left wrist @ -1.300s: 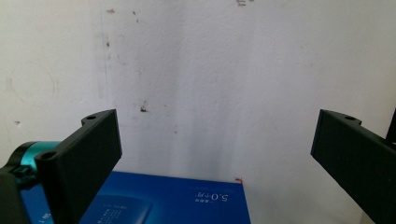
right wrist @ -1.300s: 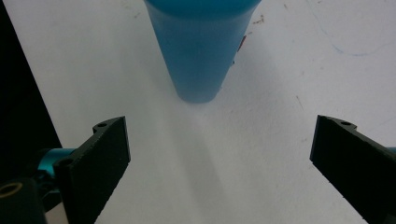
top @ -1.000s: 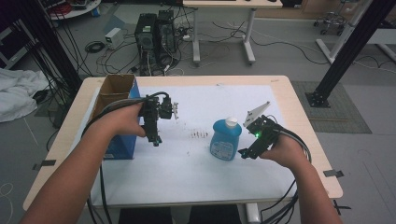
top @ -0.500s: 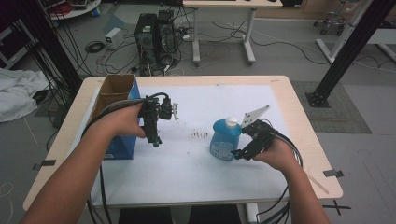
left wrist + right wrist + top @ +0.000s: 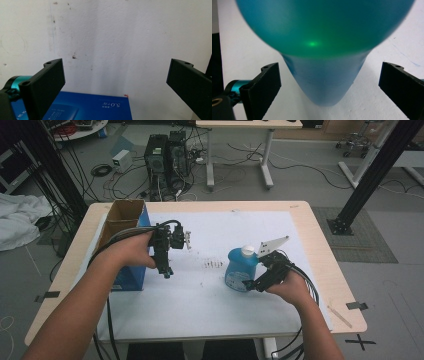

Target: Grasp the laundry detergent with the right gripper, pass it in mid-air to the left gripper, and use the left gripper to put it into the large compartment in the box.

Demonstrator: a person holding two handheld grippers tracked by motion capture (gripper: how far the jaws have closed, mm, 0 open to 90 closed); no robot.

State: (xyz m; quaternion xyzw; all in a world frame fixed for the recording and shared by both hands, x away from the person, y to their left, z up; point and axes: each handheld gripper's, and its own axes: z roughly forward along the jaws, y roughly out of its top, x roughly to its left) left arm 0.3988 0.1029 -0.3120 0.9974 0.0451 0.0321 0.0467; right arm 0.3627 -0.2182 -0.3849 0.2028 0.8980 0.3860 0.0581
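Blue bottle [image 5: 239,272] stands between spread right claw [image 5: 248,283] jaws; off-centre closure at 3 o'clock risks tipping it.

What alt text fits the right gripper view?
A translucent blue plastic bottle looms close, its body between the open right gripper and touching neither black jaw. White table covering lies behind it.

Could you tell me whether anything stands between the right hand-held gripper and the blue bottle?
Nothing visible does. The right hand-held gripper is open, and the blue bottle already sits between its jaws on the white table cover.
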